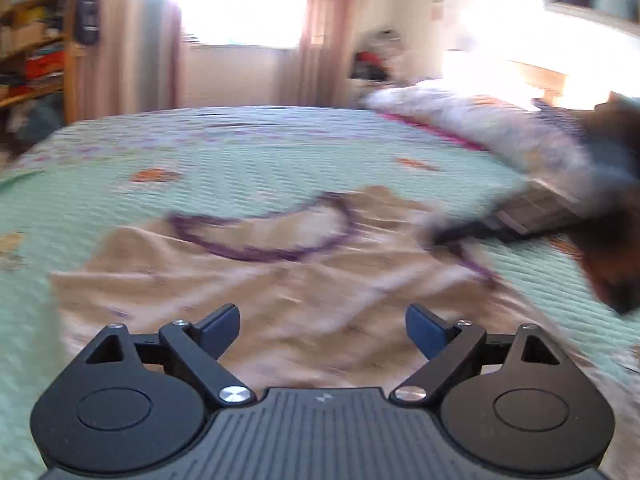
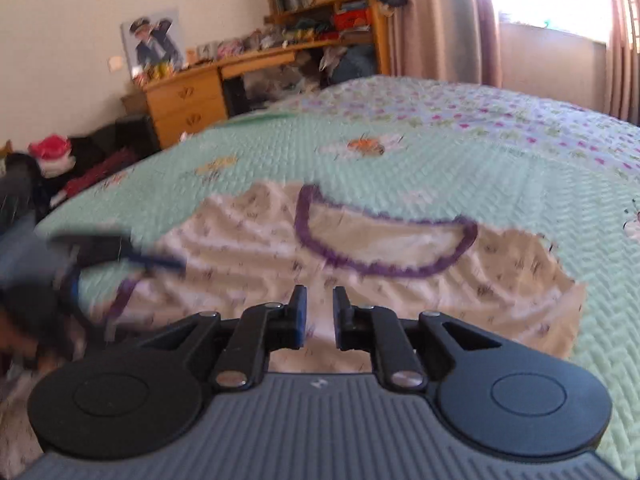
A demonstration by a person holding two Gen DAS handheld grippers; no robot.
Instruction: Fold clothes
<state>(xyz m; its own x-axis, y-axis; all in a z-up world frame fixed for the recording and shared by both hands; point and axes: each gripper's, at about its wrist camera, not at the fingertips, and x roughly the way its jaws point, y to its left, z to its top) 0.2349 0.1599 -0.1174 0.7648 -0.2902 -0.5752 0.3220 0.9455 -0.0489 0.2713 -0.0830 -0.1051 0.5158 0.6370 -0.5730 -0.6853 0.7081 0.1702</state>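
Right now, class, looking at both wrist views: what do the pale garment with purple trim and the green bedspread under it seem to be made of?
Garment: seemingly thin, soft woven or knit cloth, matte; it lies in loose wrinkles, with a small dark print and purple edging at the neckline.
Bedspread: apparently quilted fabric, matte; a stitched ripple texture covers it, with sewn-on or printed motifs. Blur leaves the fibre open.

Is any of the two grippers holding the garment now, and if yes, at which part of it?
Nothing is held. The left gripper stands wide open above the garment, and the right gripper has a narrow empty gap between its fingers.
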